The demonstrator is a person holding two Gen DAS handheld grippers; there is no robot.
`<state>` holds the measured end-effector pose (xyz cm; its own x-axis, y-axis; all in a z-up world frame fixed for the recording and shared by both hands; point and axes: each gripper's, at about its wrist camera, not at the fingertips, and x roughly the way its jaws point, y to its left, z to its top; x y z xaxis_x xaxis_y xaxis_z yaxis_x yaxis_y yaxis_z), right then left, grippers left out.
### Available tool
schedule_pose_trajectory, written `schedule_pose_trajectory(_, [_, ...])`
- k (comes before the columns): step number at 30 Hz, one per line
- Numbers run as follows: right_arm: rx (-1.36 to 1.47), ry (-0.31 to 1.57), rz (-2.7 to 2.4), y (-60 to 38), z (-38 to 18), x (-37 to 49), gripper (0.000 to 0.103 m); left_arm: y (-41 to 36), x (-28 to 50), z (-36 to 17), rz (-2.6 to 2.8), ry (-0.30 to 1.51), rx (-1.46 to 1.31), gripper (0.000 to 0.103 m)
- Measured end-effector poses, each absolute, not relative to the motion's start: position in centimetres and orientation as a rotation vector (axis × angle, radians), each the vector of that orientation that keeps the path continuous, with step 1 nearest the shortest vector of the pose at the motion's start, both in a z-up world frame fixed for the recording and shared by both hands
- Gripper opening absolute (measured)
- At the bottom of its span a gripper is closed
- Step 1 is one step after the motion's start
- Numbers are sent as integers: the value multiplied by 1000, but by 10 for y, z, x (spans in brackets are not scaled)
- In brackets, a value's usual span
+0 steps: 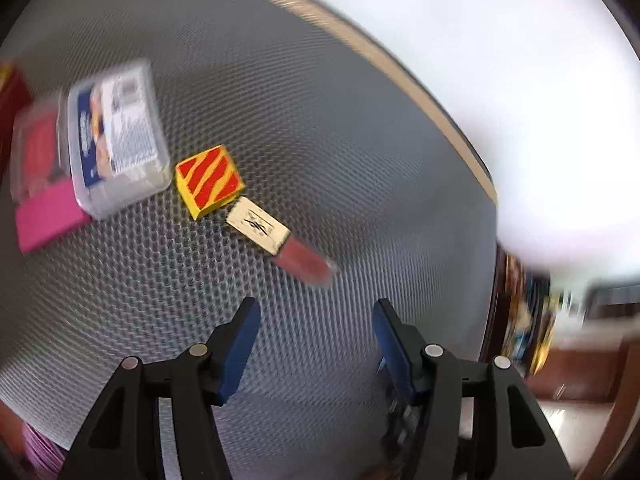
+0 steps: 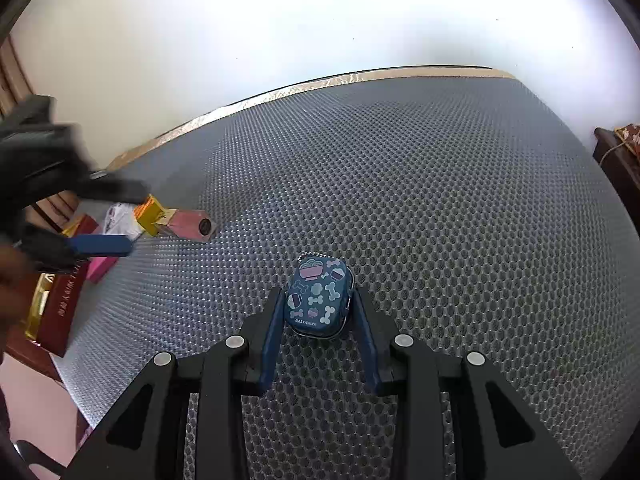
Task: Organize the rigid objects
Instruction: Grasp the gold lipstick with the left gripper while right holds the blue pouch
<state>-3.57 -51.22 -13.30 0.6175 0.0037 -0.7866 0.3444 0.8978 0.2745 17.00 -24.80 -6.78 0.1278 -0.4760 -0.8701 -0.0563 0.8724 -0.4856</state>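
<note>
My right gripper (image 2: pixel 318 298) is shut on a small blue case (image 2: pixel 318 300) printed with bones and bowls, just above the grey honeycomb mat (image 2: pixel 420 200). My left gripper (image 1: pixel 316 312) is open and empty above the mat, with a yellow box with red stripes (image 1: pixel 210 182) and a gold-and-pink box (image 1: pixel 280 242) lying beyond its tips. A clear plastic box (image 1: pixel 116 136) with a blue label rests on a pink box (image 1: pixel 50 216) at the left. In the right wrist view the left gripper (image 2: pixel 104 218) is blurred at the far left over these boxes.
A dark red box with a gold edge (image 2: pixel 60 308) lies at the mat's left edge. The mat's far edge has a tan border (image 2: pixel 280 92) against a white wall. Dark wooden furniture (image 2: pixel 616 160) stands off the right side.
</note>
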Motion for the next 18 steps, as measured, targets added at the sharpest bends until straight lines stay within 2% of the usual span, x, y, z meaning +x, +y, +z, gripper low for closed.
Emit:
schedule_pose_trajectory(7, [477, 879, -129, -519, -128, -41, 32, -257, 196, -83, -125, 1417, -557, 60])
schedule_pose_trajectory(12, [543, 865, -96, -535, -125, -52, 32, -263, 217, -106, -67, 1484, -609, 60])
schedule_pose_trajectory(18, [551, 871, -87, -540, -119, -54, 31, -276, 229, -110, -40, 1463, -585, 59])
